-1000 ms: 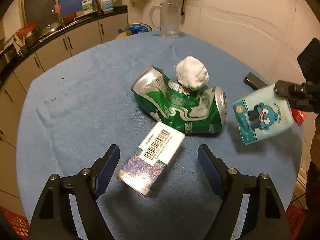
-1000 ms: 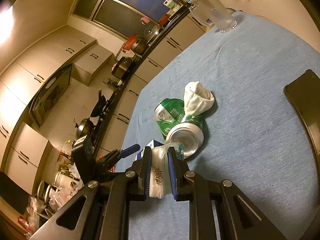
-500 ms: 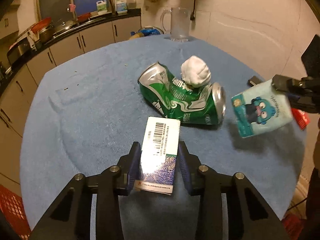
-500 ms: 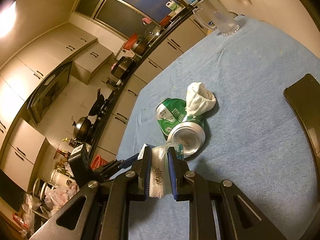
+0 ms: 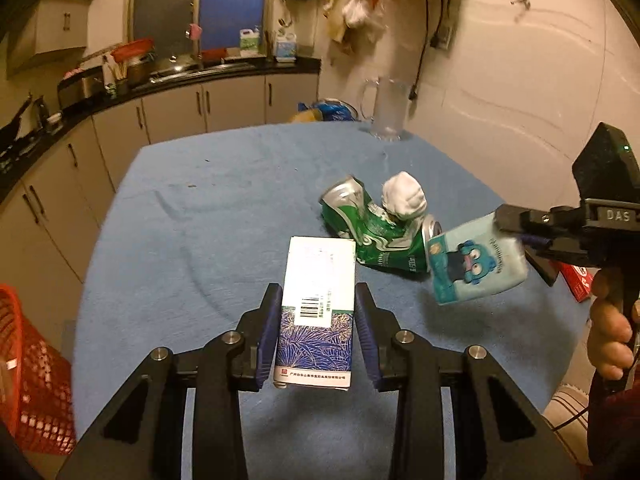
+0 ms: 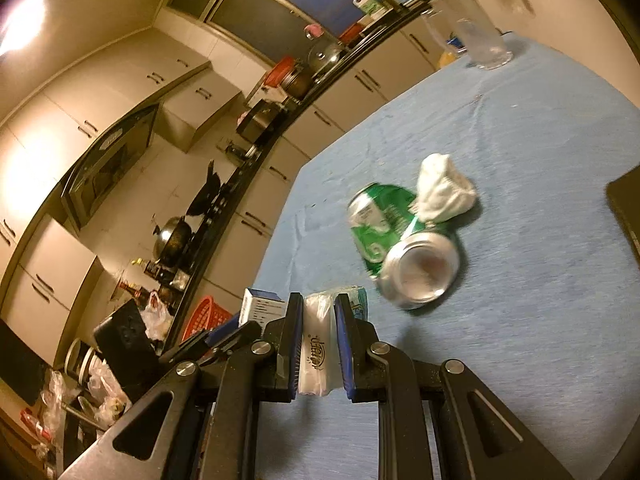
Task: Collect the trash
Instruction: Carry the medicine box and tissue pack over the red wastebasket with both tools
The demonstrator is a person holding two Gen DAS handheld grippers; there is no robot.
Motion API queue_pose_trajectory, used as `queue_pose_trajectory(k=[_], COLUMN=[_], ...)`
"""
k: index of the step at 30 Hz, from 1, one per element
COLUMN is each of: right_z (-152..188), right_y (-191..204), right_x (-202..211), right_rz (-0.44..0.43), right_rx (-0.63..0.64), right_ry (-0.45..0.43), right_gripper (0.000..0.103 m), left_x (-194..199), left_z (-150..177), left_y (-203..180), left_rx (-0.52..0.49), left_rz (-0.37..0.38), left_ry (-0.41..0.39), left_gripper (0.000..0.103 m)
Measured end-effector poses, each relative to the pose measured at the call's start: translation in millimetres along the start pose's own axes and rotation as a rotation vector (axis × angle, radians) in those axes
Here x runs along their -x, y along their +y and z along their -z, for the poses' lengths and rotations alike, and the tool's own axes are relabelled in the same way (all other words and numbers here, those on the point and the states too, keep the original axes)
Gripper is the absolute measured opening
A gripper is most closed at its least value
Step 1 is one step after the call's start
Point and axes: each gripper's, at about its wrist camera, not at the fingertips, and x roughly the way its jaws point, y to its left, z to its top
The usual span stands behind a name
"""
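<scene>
While the left gripper (image 5: 316, 320) pinches a carton (image 5: 318, 304), the right gripper (image 6: 318, 344) clamps a tissue pack (image 5: 476, 266) — both aloft

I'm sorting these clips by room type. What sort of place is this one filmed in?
Most likely a home kitchen with an eating table. A dark countertop runs over pale cabinets, a wok and other cookware sit along it, and a glass mug stands on the table's blue cloth.

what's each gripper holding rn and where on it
Left gripper clamps the small box by its long sides; right gripper pinches the tissue pack at one end.
</scene>
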Motion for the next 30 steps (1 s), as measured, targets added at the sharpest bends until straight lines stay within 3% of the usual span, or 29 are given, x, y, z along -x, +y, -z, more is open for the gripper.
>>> queue_pose_trajectory(k=[17,30], right_z=[3,11], right_y=[88,139], right_x=[-79,-141], right_rz=[-0.123,-0.191], right_rx=[0.156,0.207], right_ry=[0.110,0.202], right_gripper=[0.017,0.017], left_x=[82,144], left_z=[21,33], left_y=[48,120], left_rx=[0.090,0.195], left_rz=[-0.083,-0.201], left_ry=[-0.107,-0.185], left_gripper=[0.035,0.035])
